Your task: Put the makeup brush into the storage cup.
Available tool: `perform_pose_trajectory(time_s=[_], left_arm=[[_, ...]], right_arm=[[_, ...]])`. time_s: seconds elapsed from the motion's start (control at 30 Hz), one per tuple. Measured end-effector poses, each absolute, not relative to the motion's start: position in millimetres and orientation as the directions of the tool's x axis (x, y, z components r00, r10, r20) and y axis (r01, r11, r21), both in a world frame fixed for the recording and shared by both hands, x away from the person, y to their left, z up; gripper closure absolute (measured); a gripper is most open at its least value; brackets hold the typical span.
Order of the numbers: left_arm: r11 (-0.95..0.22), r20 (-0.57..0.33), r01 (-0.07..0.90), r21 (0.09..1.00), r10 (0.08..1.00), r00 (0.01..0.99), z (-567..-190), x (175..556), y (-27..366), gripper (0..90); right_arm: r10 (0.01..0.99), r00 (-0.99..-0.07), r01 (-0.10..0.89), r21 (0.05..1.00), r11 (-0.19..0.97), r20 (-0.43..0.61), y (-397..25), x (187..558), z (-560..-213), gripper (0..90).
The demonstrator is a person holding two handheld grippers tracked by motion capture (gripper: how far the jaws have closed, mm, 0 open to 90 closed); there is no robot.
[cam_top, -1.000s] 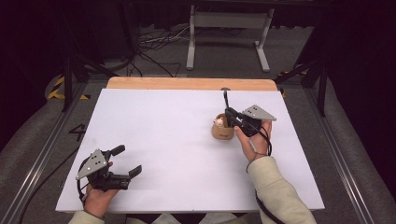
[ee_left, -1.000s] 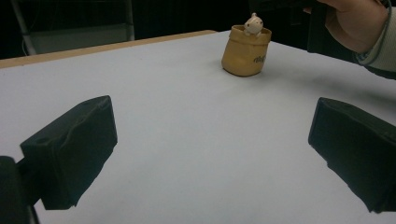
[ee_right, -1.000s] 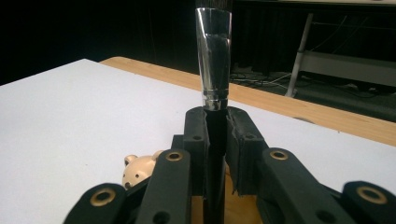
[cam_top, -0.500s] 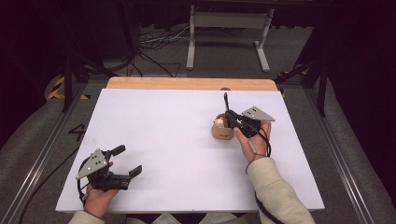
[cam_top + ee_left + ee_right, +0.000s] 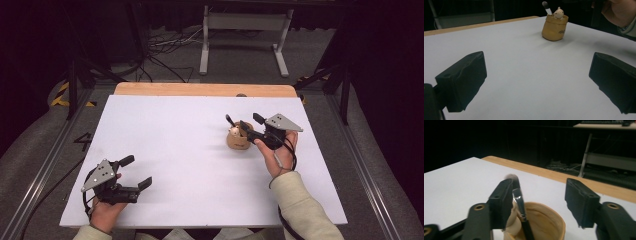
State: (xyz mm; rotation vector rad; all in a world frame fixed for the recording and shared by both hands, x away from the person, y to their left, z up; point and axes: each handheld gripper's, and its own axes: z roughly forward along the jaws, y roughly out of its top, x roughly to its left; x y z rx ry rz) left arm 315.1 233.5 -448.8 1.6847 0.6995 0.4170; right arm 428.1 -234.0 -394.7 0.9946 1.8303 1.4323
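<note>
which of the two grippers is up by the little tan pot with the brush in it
The right gripper, held open over the tan pot with the brush beside one jaw. The left gripper sits open at the near table edge, far from the pot.

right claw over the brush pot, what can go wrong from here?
1. The right claw is open, with the makeup brush against one jaw only. Closing may push the brush aside rather than grip it.
2. The small tan pot looks light and the left claw is far off, so a tilted pull on the brush could tip it.
</note>
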Motion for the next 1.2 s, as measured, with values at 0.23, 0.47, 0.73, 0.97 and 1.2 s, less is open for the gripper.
perform_pose_trajectory(time_s=[0.23,0.47,0.73,0.97,1.2], left_arm=[[-0.117,-0.089,0.216,0.969,0.651,0.754,-448,316,234,1.7],[-0.116,-0.092,0.217,0.969,0.645,0.758,-447,315,233,1.6],[-0.114,-0.095,0.217,0.969,0.644,0.759,-447,314,232,1.6],[-0.113,-0.093,0.212,0.971,0.635,0.767,-446,313,232,1.3],[-0.106,-0.091,0.2,0.974,0.629,0.773,-445,313,234,0.4]], right_arm=[[0.749,-0.658,0.133,0.969,0.208,-0.071,-240,407,-376,24.0],[0.713,-0.697,0.1,0.975,0.199,-0.074,-249,381,-367,12.6],[0.652,-0.753,0.051,0.98,0.192,-0.089,-262,363,-369,2.8],[0.642,-0.762,0.042,0.982,0.184,-0.088,-268,353,-375,2.6],[0.629,-0.774,0.048,0.982,0.184,-0.08,-273,347,-383,2.6]])
